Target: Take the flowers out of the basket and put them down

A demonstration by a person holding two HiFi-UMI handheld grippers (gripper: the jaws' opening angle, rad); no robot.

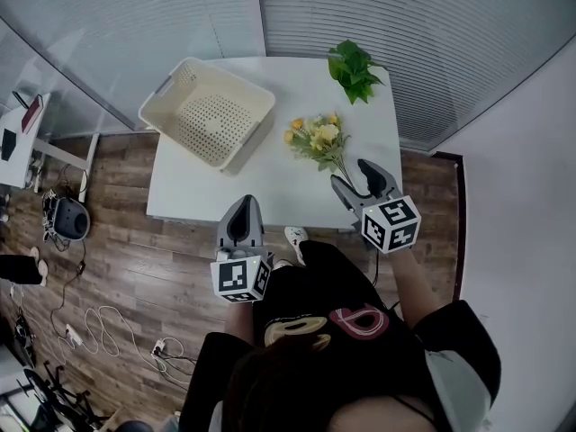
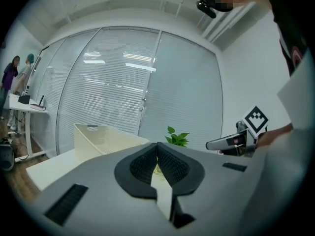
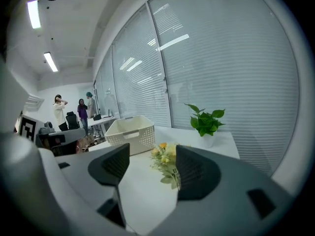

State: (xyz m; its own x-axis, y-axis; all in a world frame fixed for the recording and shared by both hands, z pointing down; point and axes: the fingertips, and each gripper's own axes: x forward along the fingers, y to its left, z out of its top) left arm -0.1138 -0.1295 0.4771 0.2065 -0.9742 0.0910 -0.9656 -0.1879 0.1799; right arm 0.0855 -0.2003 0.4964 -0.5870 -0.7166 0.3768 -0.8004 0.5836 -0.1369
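Right gripper [image 1: 351,175] hangs over the near edge of the white table [image 1: 207,196], tilted slightly down, jaws wide apart and empty. Flowers [image 1: 317,139] lie just beyond it, beside the basket [image 1: 171,88], with a potted plant [image 1: 354,68] behind. Left gripper [image 1: 242,207], held level, is closed on nothing.

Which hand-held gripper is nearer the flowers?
Right. The right hand-held gripper is open just by the flowers, at their stems; the left hand-held gripper is shut at the table edge, farther off.
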